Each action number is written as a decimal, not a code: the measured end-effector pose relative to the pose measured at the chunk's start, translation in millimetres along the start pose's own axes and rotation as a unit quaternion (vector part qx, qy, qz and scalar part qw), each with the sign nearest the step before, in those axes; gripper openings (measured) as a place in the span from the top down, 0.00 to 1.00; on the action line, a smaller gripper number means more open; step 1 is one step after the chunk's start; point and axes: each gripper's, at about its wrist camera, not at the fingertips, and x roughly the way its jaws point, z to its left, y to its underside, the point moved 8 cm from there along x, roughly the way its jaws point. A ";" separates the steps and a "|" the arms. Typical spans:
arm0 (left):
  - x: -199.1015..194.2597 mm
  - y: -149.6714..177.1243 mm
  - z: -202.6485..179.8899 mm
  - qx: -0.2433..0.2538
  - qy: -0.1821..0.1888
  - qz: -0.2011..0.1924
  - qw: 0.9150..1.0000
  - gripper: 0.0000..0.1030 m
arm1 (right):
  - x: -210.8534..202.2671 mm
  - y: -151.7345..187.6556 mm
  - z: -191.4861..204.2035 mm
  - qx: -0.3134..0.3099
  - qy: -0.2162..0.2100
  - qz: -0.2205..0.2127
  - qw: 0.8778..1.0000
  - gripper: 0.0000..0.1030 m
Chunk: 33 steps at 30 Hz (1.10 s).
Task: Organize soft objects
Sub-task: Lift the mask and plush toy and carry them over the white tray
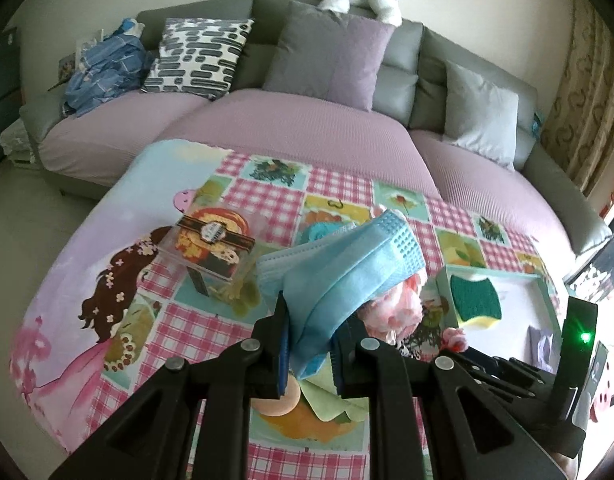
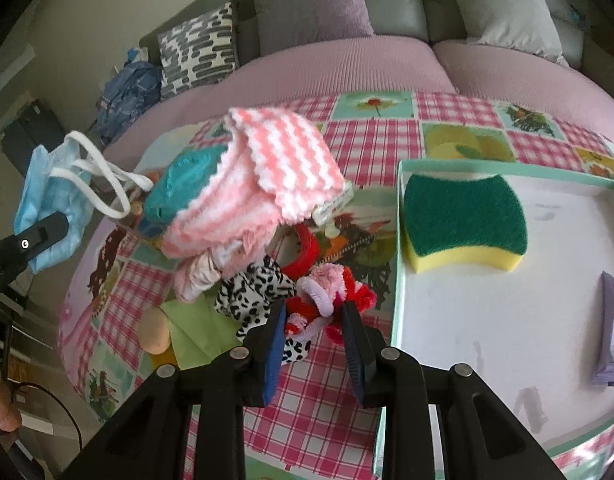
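My left gripper (image 1: 309,322) is shut on a blue face mask (image 1: 343,276) and holds it above the table; the mask also shows at the left of the right wrist view (image 2: 51,200). My right gripper (image 2: 315,316) is around a red and pink fuzzy toy (image 2: 327,296) on the table, its jaws close on both sides of it. A pink and white knitted cloth (image 2: 267,172) lies on a pile with a teal cloth (image 2: 187,180) and a leopard-print piece (image 2: 255,292). A green and yellow sponge (image 2: 463,220) lies in the white tray (image 2: 447,340).
A purple packet (image 2: 613,332) lies in the tray at the right. A clear snack box (image 1: 211,248) stands on the checked tablecloth (image 2: 319,400). A green cloth (image 2: 195,332) and a beige puff (image 2: 155,328) lie near the pile. A sofa (image 1: 307,128) with cushions is behind.
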 end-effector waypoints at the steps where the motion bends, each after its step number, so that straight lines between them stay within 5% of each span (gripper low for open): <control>1: -1.6 -0.9 1.2 -0.003 -0.001 -0.003 1.000 0.83 | -2.7 -0.6 0.8 0.001 0.000 -0.004 1.000 0.71; 15: -0.3 -6.1 -16.8 0.008 -0.029 -0.013 0.999 0.83 | -43.4 -21.5 -25.9 0.024 0.041 -0.069 0.996 0.71; 23: 2.3 -10.2 -68.4 0.055 -0.015 -0.009 0.998 0.83 | -75.3 -32.9 -83.2 0.078 0.098 -0.110 0.986 0.71; 33: 16.1 1.0 -161.8 0.148 0.019 0.015 0.989 0.83 | -92.6 -17.6 -165.0 0.160 0.151 -0.107 0.970 0.71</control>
